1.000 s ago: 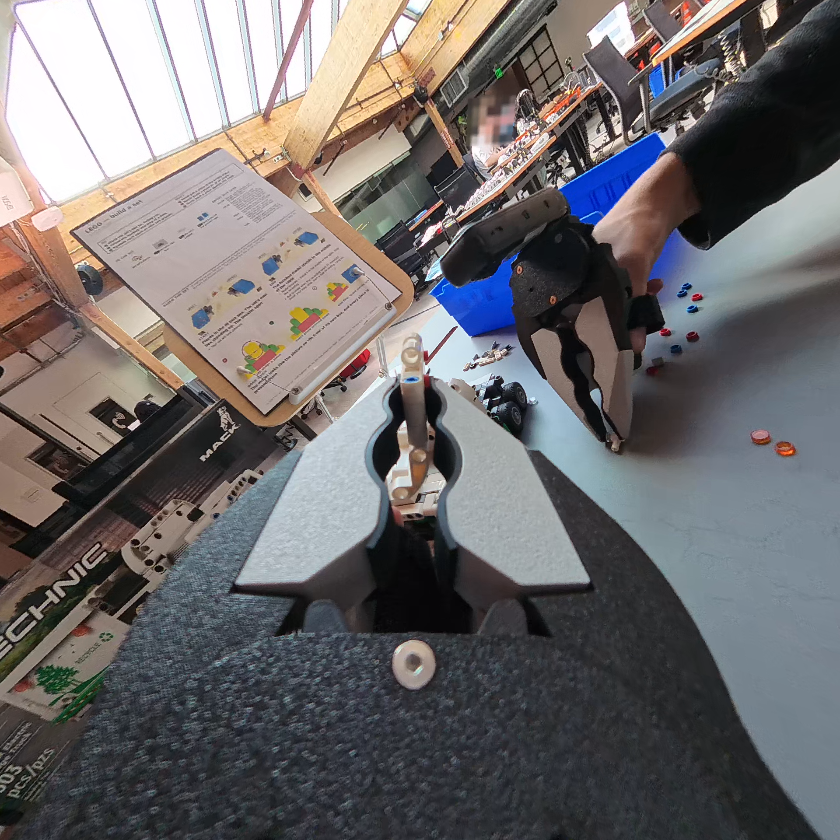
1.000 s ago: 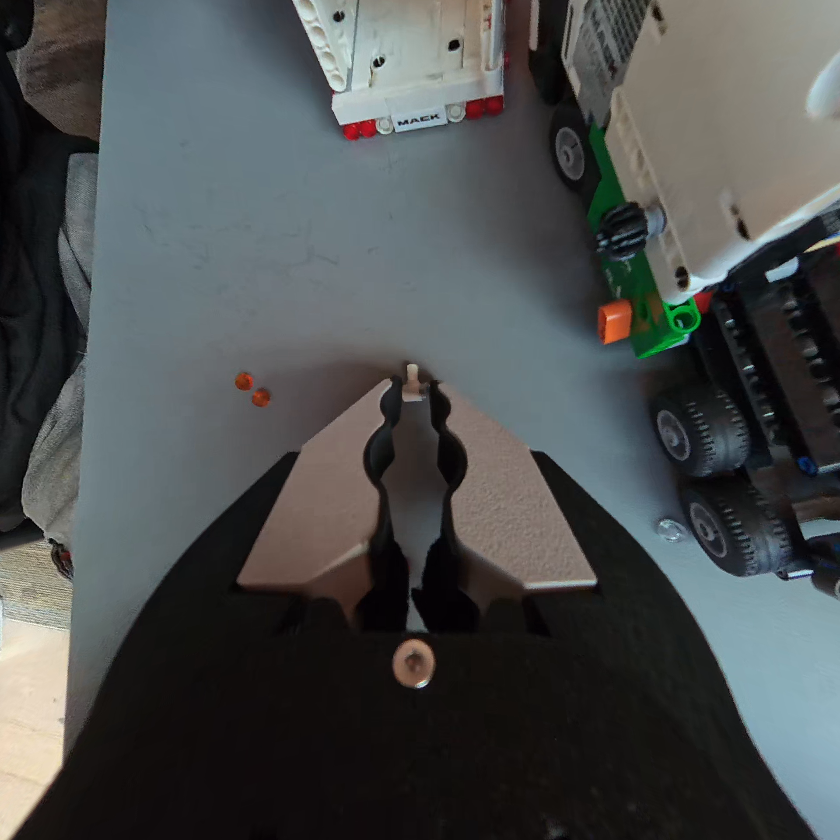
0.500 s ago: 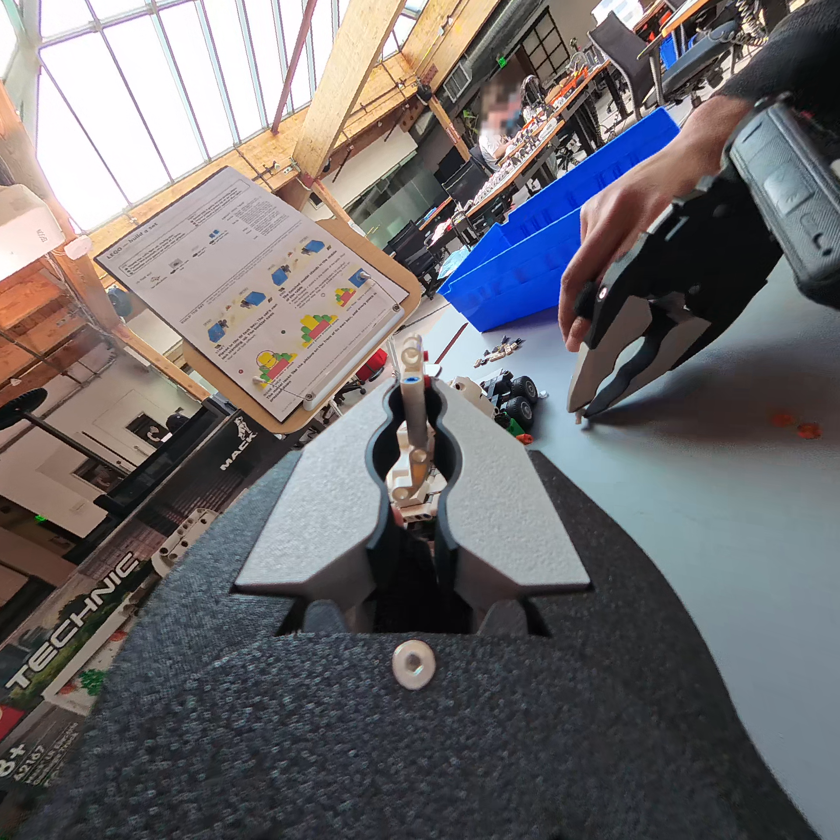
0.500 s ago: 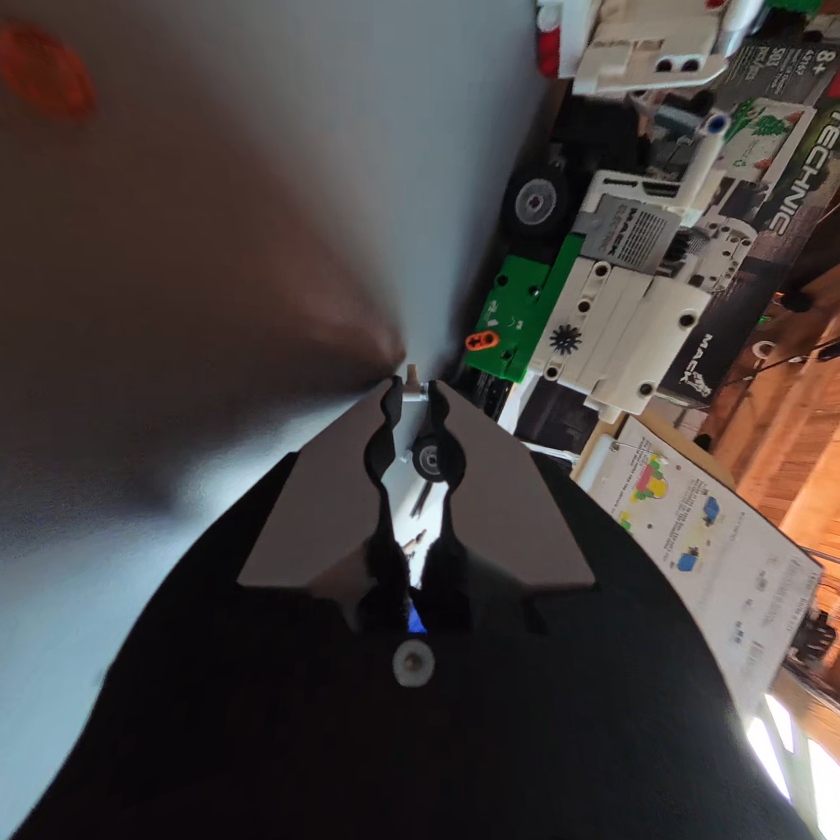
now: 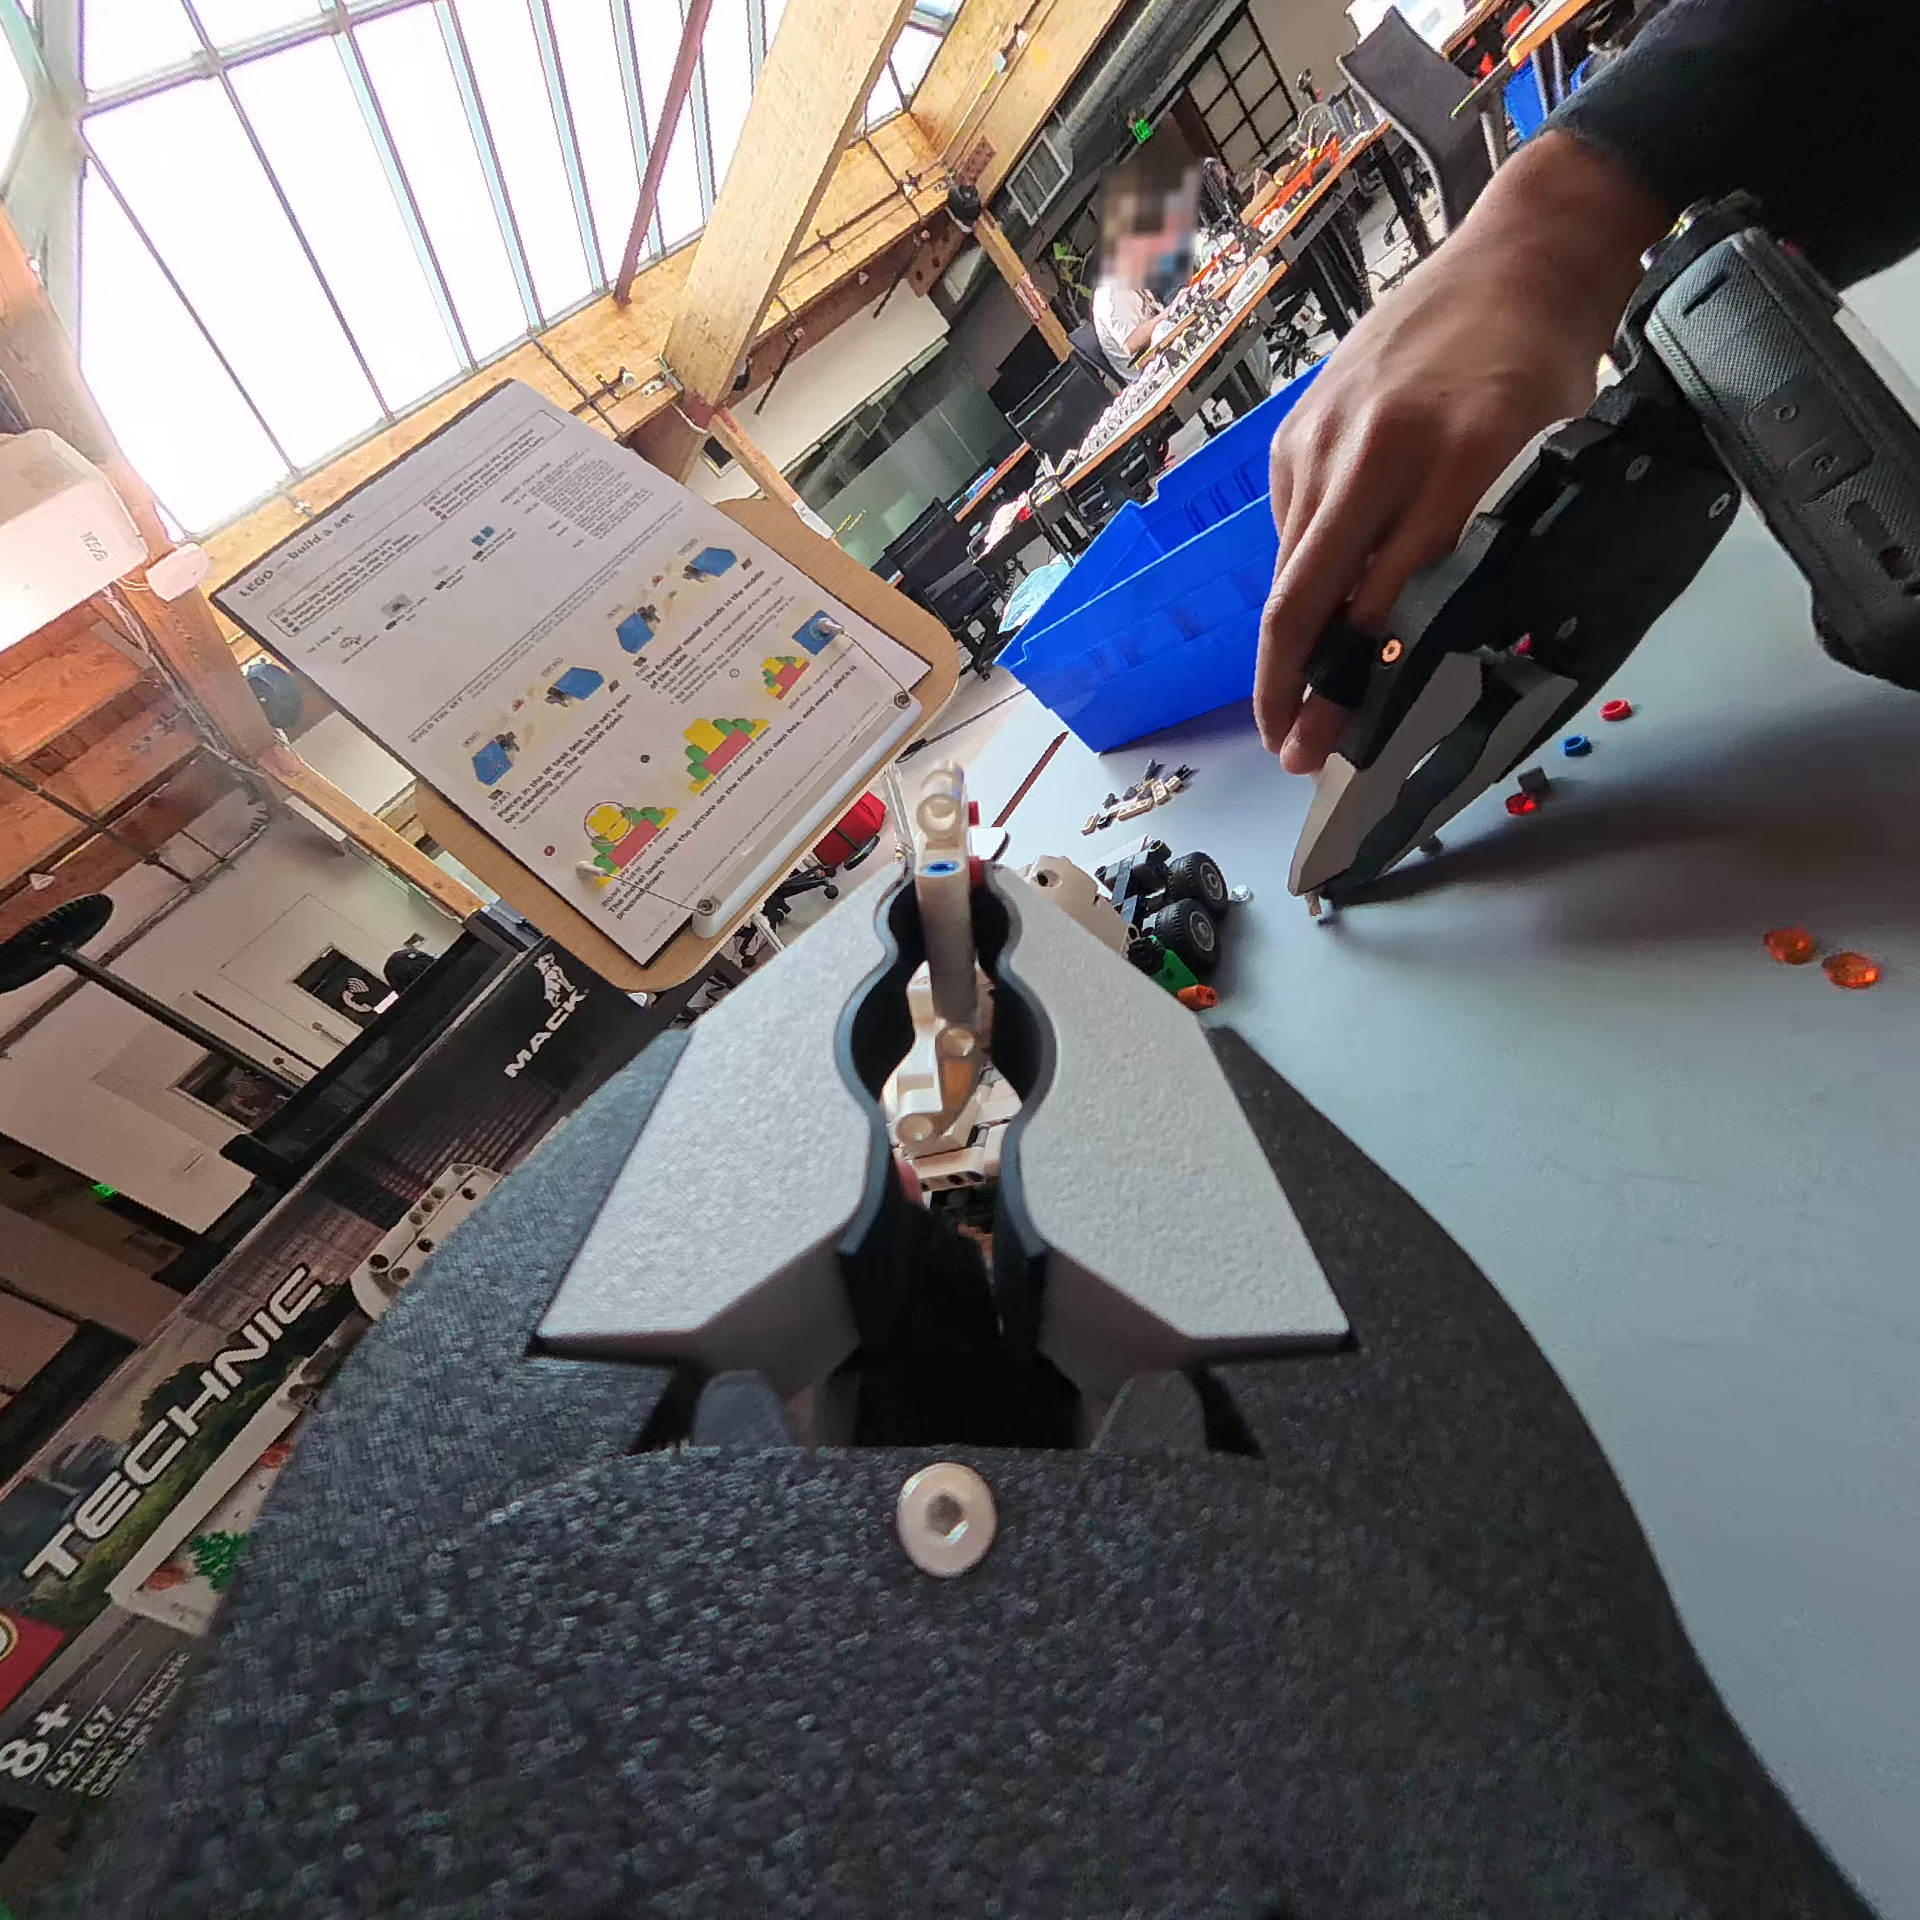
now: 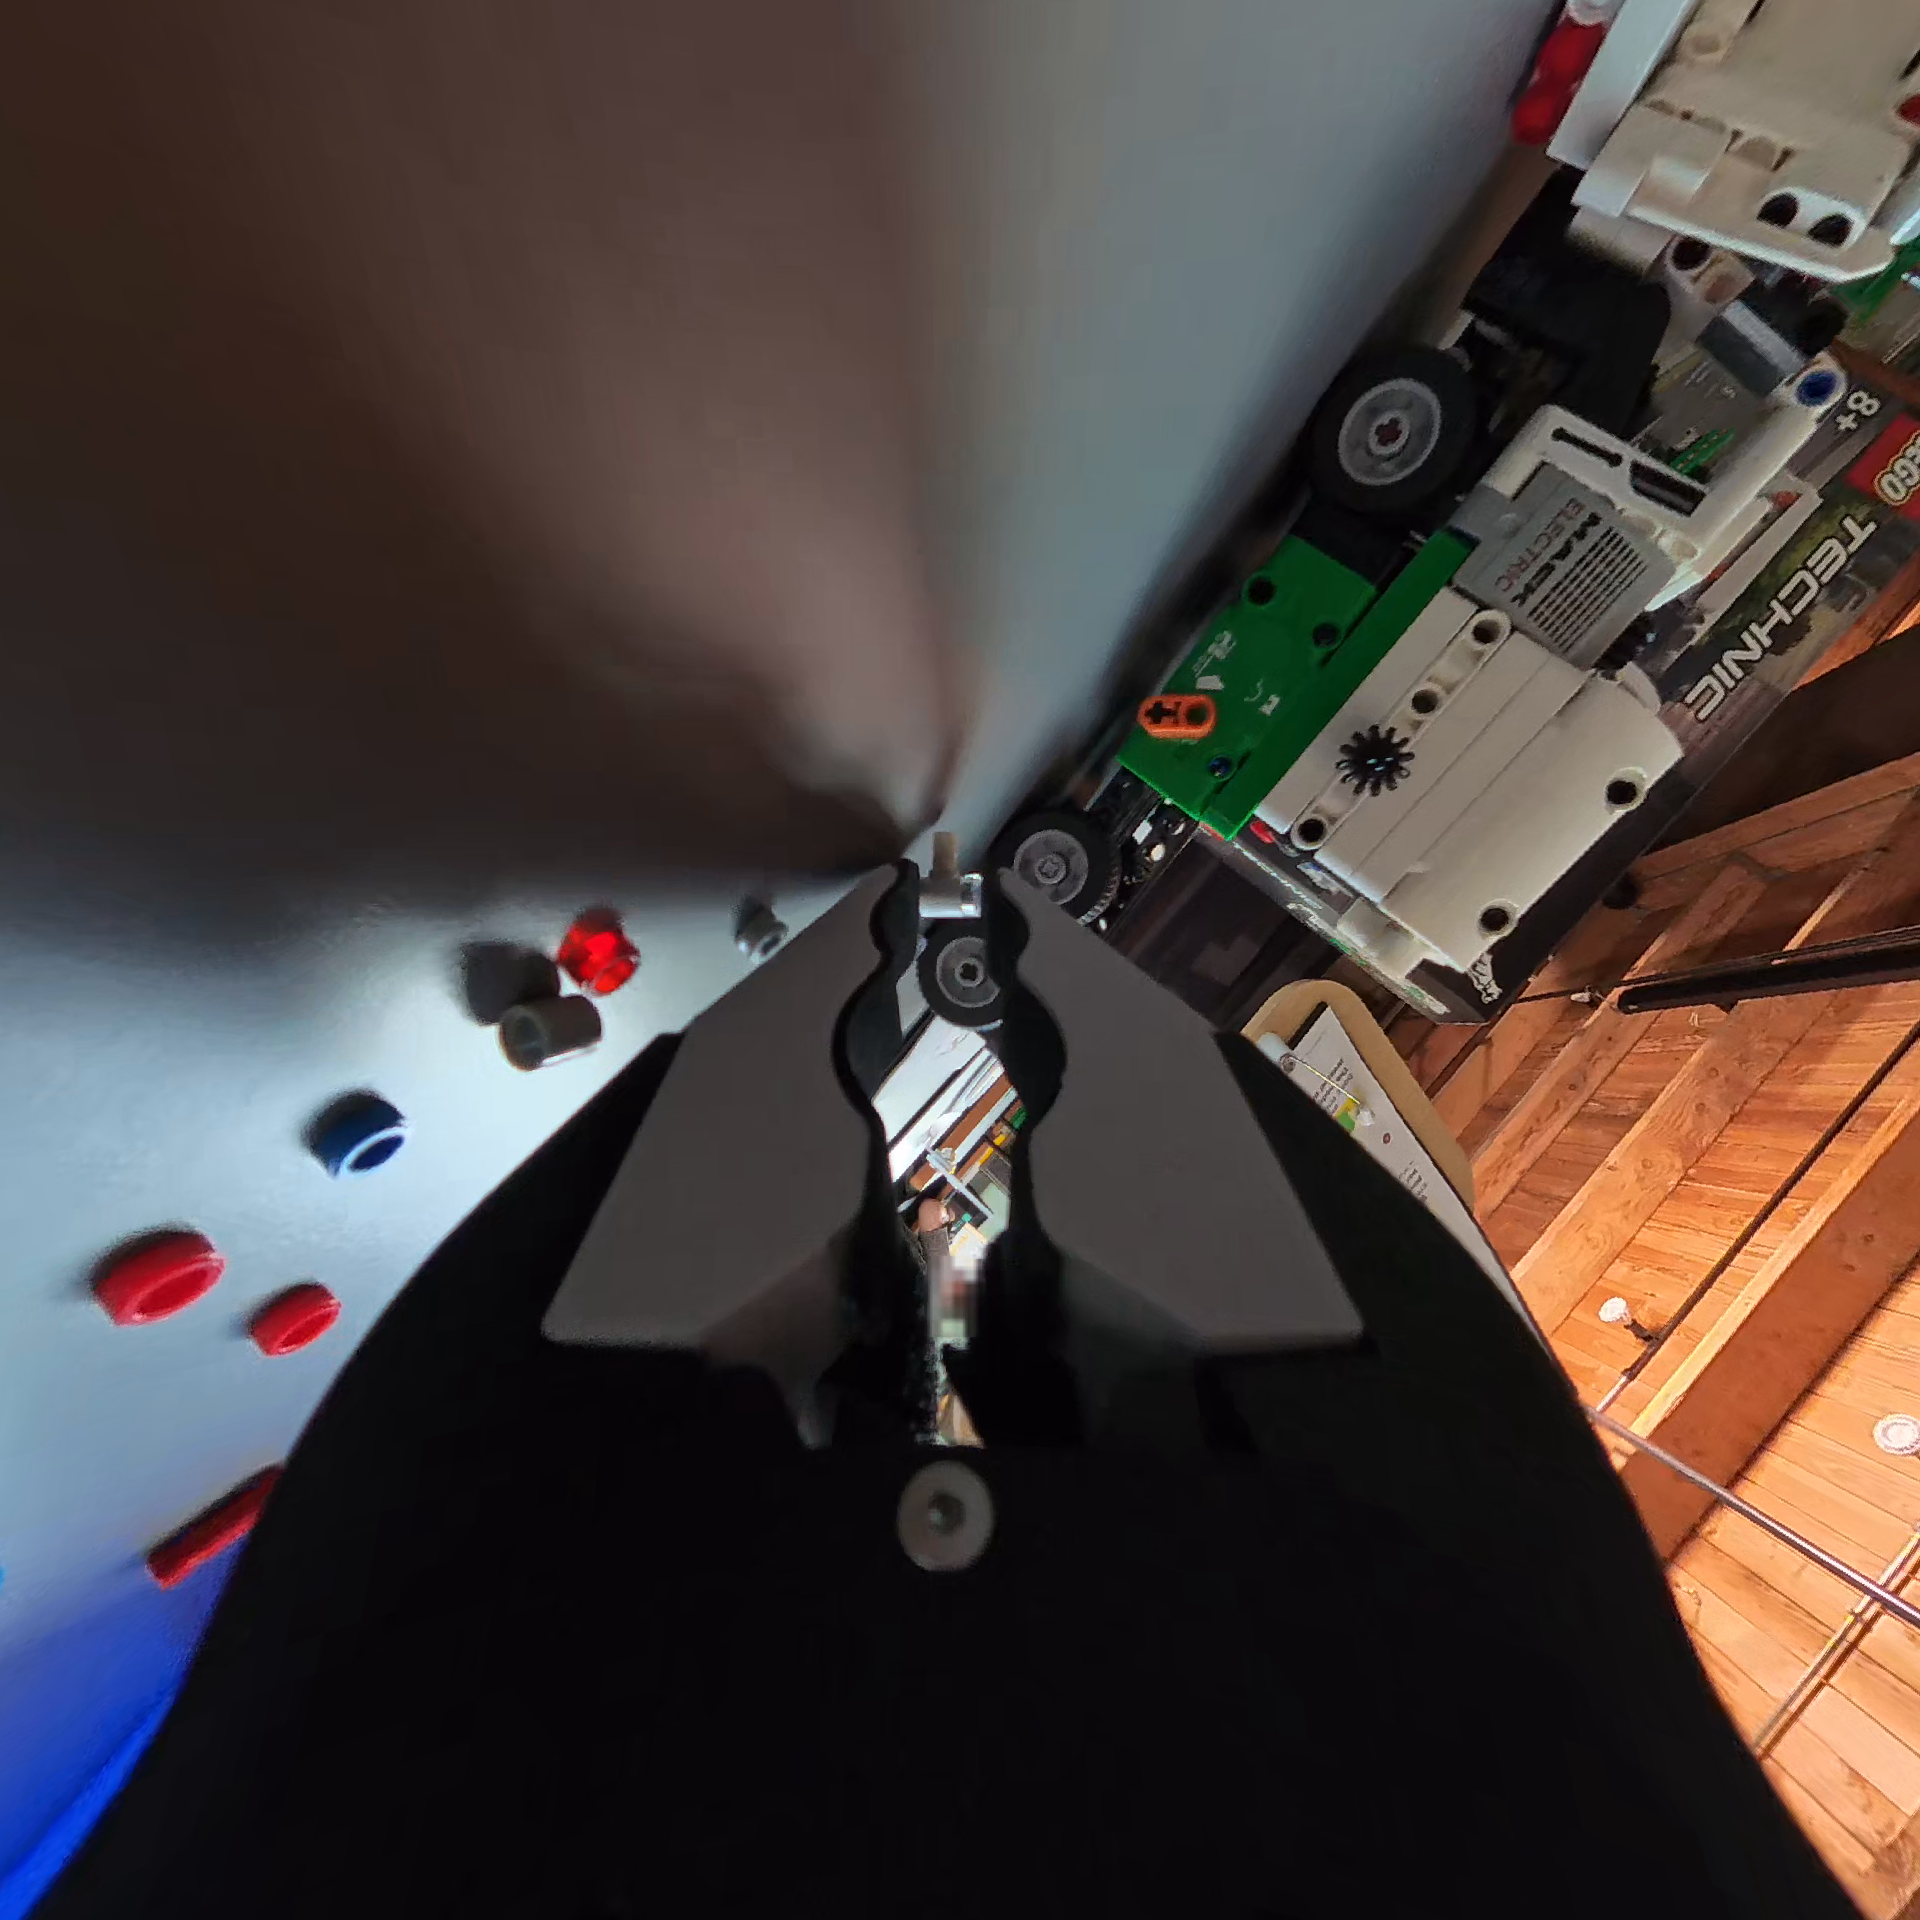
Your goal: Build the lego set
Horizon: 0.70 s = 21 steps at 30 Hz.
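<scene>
My left gripper (image 5: 943,883) is shut on a white Lego sub-assembly (image 5: 943,997) whose long beam sticks up past the fingertips. My right gripper (image 6: 948,883) is shut on a small pale connector piece (image 6: 948,878), with its tips low over the grey table. It also shows in the left wrist view (image 5: 1325,899), held by a hand, tips touching the table. The white and green Lego truck (image 6: 1434,717) lies beyond the right gripper, and in the left wrist view (image 5: 1153,909) it is small, just right of the held beam.
Loose red, blue and grey round pieces (image 6: 156,1273) lie on the table left of the right gripper. Two orange studs (image 5: 1818,956) lie at right. Blue bins (image 5: 1153,634) stand behind. An instruction board (image 5: 582,665) and the set's box (image 5: 156,1455) stand at left. The gap from one gripper's tips to the other's is roughly 20 cm.
The right gripper has swung from pointing straight down at the table to a low sideways pose and shifted toward the loose round pieces. The left gripper keeps its hold, almost still.
</scene>
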Available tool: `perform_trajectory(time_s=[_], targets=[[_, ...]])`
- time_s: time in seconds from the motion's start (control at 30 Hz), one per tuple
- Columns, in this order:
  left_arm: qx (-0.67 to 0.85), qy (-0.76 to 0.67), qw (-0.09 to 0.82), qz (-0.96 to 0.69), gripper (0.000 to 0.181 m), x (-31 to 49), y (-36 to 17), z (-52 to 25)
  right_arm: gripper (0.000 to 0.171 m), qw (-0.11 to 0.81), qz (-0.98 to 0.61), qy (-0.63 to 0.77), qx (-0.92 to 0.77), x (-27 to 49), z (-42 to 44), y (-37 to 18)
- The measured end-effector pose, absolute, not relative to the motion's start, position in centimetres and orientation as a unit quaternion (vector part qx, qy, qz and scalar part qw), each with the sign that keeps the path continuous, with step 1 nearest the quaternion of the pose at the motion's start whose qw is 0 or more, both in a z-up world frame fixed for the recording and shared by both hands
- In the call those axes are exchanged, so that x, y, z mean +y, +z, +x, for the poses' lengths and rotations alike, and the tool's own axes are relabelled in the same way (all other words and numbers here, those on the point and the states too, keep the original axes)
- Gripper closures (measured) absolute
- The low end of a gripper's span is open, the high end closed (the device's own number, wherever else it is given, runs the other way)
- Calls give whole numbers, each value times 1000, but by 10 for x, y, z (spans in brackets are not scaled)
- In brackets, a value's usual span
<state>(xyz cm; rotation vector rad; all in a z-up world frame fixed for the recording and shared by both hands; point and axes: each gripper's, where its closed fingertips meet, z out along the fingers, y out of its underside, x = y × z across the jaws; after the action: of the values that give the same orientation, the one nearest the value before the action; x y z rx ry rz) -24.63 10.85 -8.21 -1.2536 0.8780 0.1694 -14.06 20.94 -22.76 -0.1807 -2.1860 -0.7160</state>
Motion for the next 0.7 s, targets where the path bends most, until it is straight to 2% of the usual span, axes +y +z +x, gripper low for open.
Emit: perform_trajectory(time_s=[0.2, 0.37, 0.47, 0.57, 0.7], targets=[[398, 77, 717, -567, 176, 109, -83, -246, 154, 374, -35, -302, -876, 211, -133, -225], [398, 76, 716, -569, 176, 109, -84, -246, 157, 395, -71, -284, -871, 216, -135, -201], [395, 70, 716, -572, 176, 110, -83, -247, 166, 396, -291, -169, -854, 228, -138, -198], [393, 64, 716, -573, 176, 109, -82, -247, 164, 309, -546, -20, -778, 238, -137, -212], [393, 62, 716, -573, 176, 108, -82, -246, 166, 227, -698, 129, -667, 235, -145, -210]])
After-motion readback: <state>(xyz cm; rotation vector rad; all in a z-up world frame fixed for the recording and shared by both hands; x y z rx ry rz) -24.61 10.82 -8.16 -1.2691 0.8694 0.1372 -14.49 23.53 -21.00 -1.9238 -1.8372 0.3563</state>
